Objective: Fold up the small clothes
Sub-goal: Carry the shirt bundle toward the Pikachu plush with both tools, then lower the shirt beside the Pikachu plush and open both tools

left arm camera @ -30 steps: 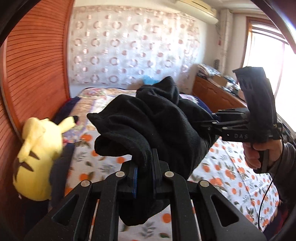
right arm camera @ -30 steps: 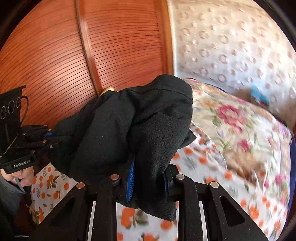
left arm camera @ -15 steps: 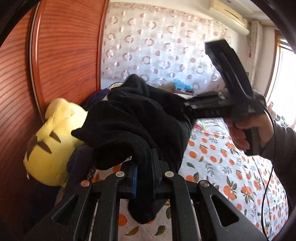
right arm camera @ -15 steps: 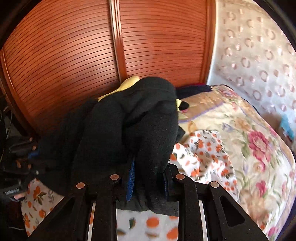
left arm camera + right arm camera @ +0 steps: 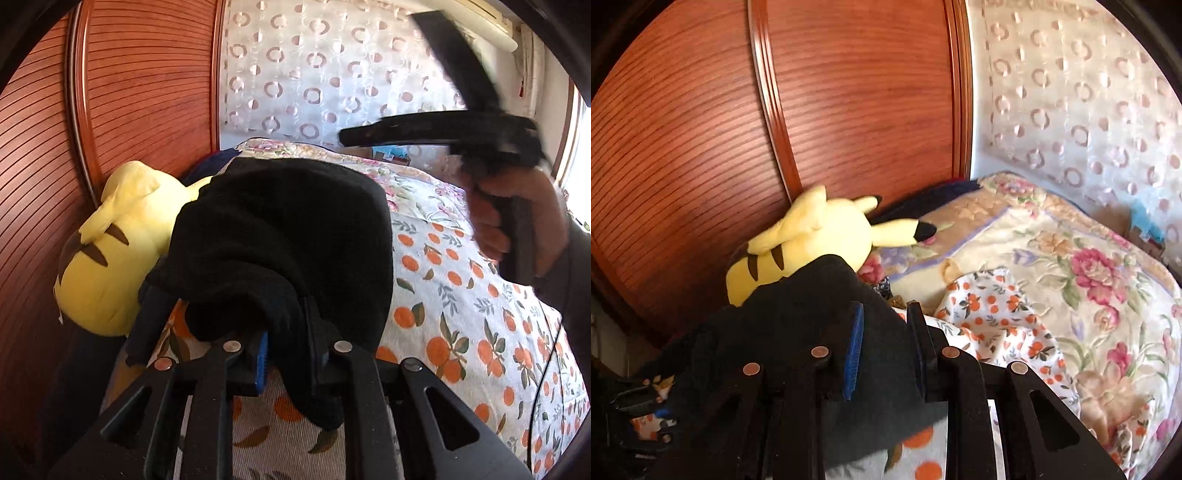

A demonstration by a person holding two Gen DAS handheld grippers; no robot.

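A black fleece garment hangs bunched in front of my left gripper, whose jaws are shut on its lower fold above the bed. In the left wrist view my right gripper is raised at the upper right, blurred, apart from the garment. In the right wrist view my right gripper stands open with its fingers apart; the black garment lies under and left of them, not pinched.
A yellow plush toy lies against the reddish wooden headboard. An orange-print sheet and a floral quilt cover the bed. A patterned curtain hangs behind.
My right gripper has let go of the black garment and lifted away. The garment has dropped lower towards the bed by the plush toy, held by my left gripper only.
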